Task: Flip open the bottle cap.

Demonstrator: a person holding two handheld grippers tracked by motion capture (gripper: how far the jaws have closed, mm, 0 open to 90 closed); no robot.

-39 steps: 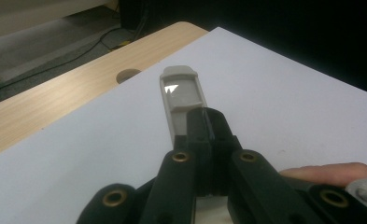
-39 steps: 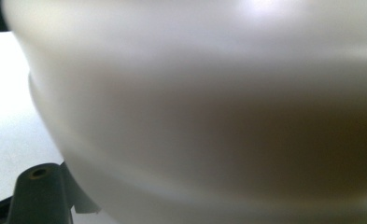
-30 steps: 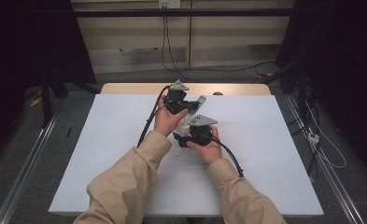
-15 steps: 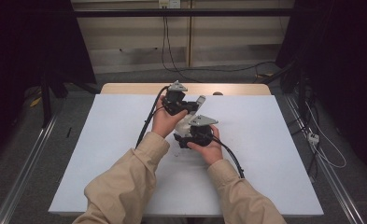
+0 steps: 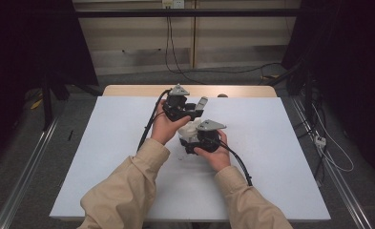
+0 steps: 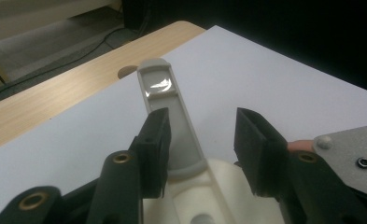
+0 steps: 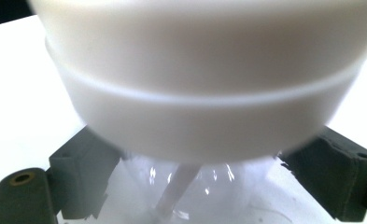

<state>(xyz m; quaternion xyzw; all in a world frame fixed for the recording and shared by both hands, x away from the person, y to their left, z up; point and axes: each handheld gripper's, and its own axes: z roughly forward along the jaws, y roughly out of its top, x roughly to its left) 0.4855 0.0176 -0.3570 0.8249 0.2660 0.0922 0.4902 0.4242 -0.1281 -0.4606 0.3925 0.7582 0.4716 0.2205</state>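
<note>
Near the table's [image 5: 104,157] far edge, our left gripper's [image 6: 202,140] just-opened jaws straddle the white dispenser's [image 5: 190,130] grey lever [image 6: 165,100], so we should steady its base with the right gripper [image 7: 190,186], whose jaws also just eased.

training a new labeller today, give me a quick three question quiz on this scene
1. True or false: the grey flap stands between the left gripper's jaws.
2. The sheet over the table is: A white, B green, C red.
3. Which hand is nearer the table's far edge?
Key: 1 true; those jaws have just been opening and do not clamp it. 2 A. 3 the left hand.
</note>
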